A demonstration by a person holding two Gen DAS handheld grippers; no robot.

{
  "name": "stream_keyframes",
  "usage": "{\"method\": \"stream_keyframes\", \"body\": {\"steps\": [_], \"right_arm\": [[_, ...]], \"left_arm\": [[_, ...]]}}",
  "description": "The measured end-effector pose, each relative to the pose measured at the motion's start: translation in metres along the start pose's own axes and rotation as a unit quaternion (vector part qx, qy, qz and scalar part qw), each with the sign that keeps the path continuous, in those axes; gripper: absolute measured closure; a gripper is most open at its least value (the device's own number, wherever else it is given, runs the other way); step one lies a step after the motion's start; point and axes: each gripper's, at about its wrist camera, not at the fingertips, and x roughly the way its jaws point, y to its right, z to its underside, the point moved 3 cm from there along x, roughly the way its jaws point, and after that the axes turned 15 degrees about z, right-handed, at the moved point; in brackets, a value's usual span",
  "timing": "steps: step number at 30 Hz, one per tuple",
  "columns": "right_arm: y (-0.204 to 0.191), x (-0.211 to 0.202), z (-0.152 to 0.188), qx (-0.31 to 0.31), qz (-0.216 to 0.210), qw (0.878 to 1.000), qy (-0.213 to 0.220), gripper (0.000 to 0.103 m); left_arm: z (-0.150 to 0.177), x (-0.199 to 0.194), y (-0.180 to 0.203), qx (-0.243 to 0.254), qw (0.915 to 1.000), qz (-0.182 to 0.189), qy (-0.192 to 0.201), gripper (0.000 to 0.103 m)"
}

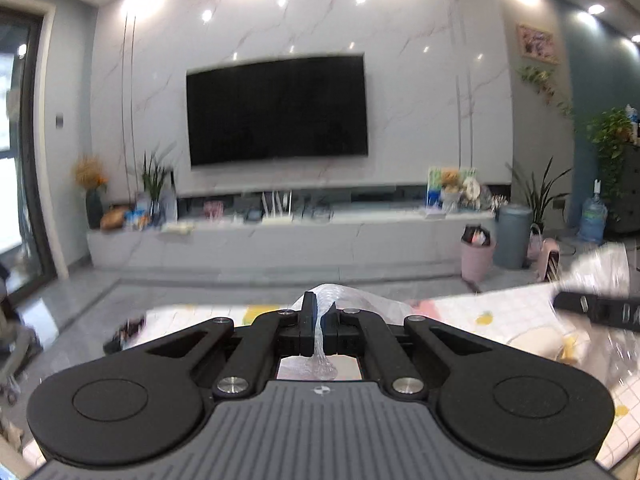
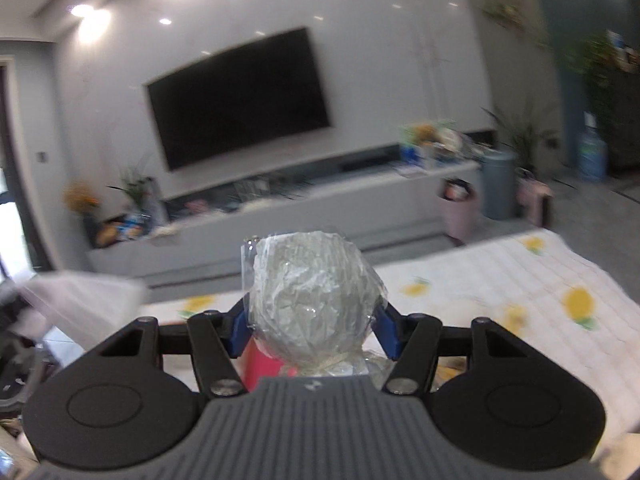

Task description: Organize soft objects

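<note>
My left gripper (image 1: 320, 316) is shut on a thin clear plastic bag (image 1: 352, 300); the film runs between its black fingers and bulges beyond them. It is held above the table with the lemon-print cloth (image 1: 520, 312). My right gripper (image 2: 314, 320) is shut on a round whitish bundle wrapped in clear plastic (image 2: 312, 296), held between its blue pads (image 2: 238, 330). Something pink (image 2: 262, 366) shows under the bundle. The right gripper and its wrapped bundle appear blurred at the right edge of the left wrist view (image 1: 596, 280). The left-held bag shows blurred at the left of the right wrist view (image 2: 80, 300).
A TV (image 1: 278, 110) hangs on the marble wall over a long low cabinet (image 1: 280, 240) with clutter. A pink bin (image 1: 476, 256), a grey bin (image 1: 512, 236) and a water jug (image 1: 592, 220) stand on the floor at right. The table cloth also shows in the right wrist view (image 2: 520, 292).
</note>
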Motion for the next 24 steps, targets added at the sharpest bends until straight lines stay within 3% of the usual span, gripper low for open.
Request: {"method": "stream_keyframes", "body": {"steps": [5,9,16,24], "right_arm": [[-0.071,0.021,0.008,-0.006,-0.038,0.999,-0.004,0.041],[-0.102,0.052,0.022,0.004,-0.059,0.998,-0.02,0.042],[-0.112,0.08,0.03,0.098,-0.182,0.978,-0.009,0.042],[-0.116,0.058,0.047,0.105,-0.233,0.967,0.023,0.042]], "left_arm": [[0.022,0.037,-0.03,-0.03,0.9973,-0.01,-0.067,0.102],[0.05,0.065,-0.06,-0.052,0.9922,-0.034,-0.108,0.102],[0.1,0.091,-0.096,-0.063,0.9792,-0.059,-0.184,0.101],[0.118,0.098,-0.096,-0.035,0.9667,-0.068,-0.244,0.1]]}}
